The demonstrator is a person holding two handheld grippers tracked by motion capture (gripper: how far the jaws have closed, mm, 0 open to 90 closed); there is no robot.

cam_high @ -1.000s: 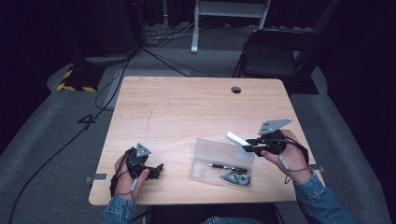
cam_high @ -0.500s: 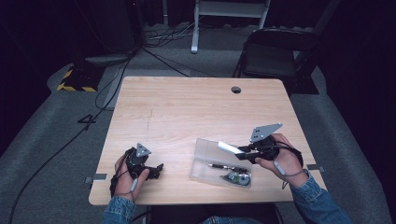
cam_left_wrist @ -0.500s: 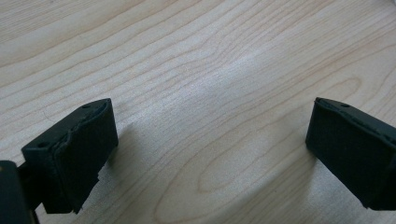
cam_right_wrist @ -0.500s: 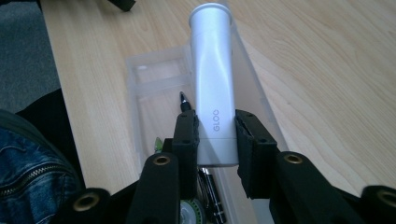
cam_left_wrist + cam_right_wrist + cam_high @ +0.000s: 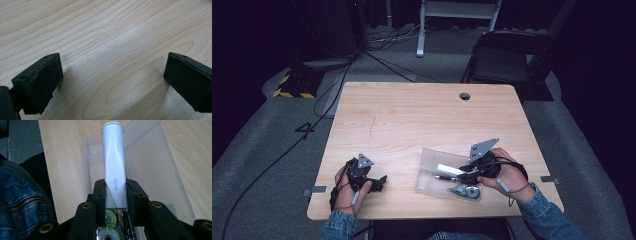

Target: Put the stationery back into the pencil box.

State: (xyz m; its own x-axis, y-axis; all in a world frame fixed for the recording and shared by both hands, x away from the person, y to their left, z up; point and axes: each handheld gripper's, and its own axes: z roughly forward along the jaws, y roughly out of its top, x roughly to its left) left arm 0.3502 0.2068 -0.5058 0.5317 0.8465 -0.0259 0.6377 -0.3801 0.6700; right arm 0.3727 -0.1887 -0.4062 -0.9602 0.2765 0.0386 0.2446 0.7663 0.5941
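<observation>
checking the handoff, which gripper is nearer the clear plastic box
Right. The right gripper hangs over the clear plastic box, holding a white glue stick. The left gripper rests apart on bare table, to the box's left.

The right tool (image 5: 115,195) hides the glue stick's (image 5: 114,165) lower end.

On the table (image 5: 412,120), near its front edge: left gripper (image 5: 377,182) at front left, clear plastic box (image 5: 432,165) at front right. Over the box, a glue stick (image 5: 114,165) clamped in the right gripper (image 5: 116,195); in the box beneath, a tape roll (image 5: 468,191) and a pen (image 5: 446,177). Behind the table, a chair (image 5: 507,55).
</observation>
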